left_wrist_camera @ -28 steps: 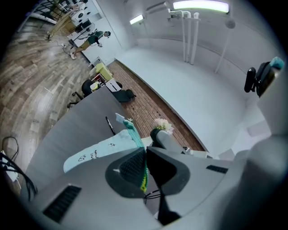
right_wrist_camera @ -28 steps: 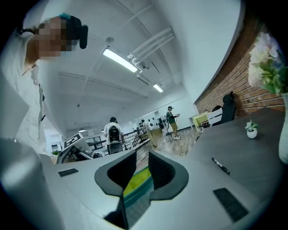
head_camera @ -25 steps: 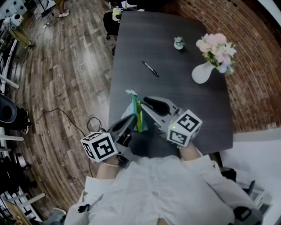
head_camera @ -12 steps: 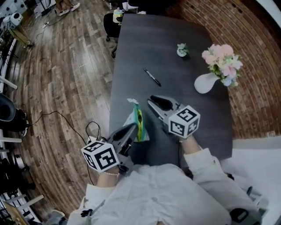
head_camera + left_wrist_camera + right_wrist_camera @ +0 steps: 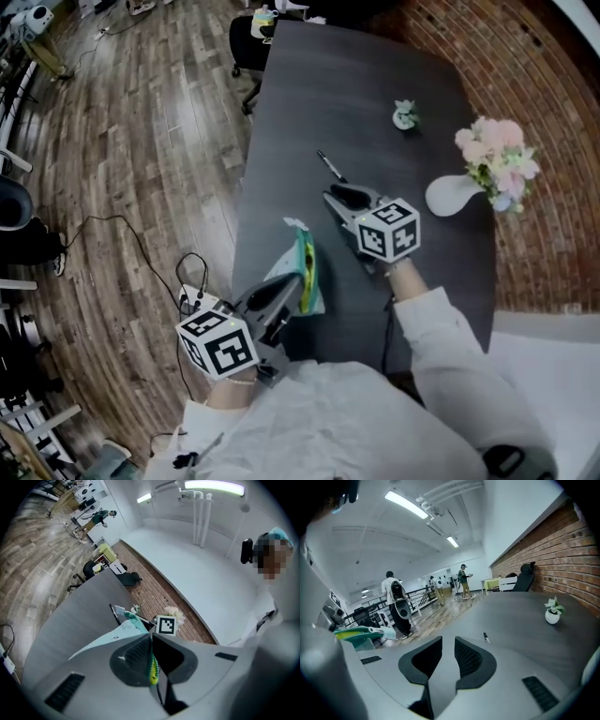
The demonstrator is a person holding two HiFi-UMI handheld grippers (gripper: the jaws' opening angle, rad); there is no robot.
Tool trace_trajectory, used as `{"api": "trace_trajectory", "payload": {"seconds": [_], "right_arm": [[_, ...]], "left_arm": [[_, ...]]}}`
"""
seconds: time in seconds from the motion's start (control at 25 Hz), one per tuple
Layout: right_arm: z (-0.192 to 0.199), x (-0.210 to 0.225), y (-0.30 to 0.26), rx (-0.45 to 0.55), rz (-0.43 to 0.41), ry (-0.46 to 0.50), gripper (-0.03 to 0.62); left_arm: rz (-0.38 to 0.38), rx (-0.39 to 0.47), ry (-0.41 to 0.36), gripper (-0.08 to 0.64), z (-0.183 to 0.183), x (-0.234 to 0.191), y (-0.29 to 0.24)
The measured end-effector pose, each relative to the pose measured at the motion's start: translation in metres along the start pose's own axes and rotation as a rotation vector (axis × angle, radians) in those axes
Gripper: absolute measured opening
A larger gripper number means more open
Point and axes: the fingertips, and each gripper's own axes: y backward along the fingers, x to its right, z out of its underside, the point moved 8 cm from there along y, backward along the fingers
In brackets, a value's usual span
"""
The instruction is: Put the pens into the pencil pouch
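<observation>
Teal pencil pouch [image 5: 304,267] is clamped by its edge in the left tool [image 5: 284,289] over the dark surface [image 5: 375,84], while the right tool [image 5: 345,197], narrowly parted and empty, is held just short of a black pen [image 5: 329,166] lying there.

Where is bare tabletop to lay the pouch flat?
Widest bare stretch: far end of the table, beyond the pen and potted plant. Another runs along its left edge, between pen and pouch. Crowded round the pen, by the right gripper.

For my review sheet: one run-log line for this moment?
left claw: shut on pencil pouch | right claw: open, empty | pen: lying on table
</observation>
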Motion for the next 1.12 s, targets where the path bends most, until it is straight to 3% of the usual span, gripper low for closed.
{"api": "trace_trajectory", "payload": {"seconds": [0.24, 0.72, 0.92, 1.12], "right_arm": [[-0.002, 0.032, -0.033, -0.086, 0.024, 0.008, 0.066], [-0.006, 0.095, -0.079, -0.264, 0.177, 0.115, 0.067], [0.0, 0.102, -0.097, -0.321, 0.124, 0.102, 0.067], [0.003, 0.104, -0.103, -0.371, 0.148, 0.123, 0.066]], "left_arm": [[0.003, -0.01, 0.014, 0.017, -0.003, -0.006, -0.004], [-0.022, -0.06, 0.016, 0.015, -0.002, -0.03, -0.007], [-0.039, -0.057, 0.051, 0.015, -0.003, -0.035, -0.011], [-0.037, -0.048, 0.06, 0.015, -0.004, -0.04, -0.015]]}}
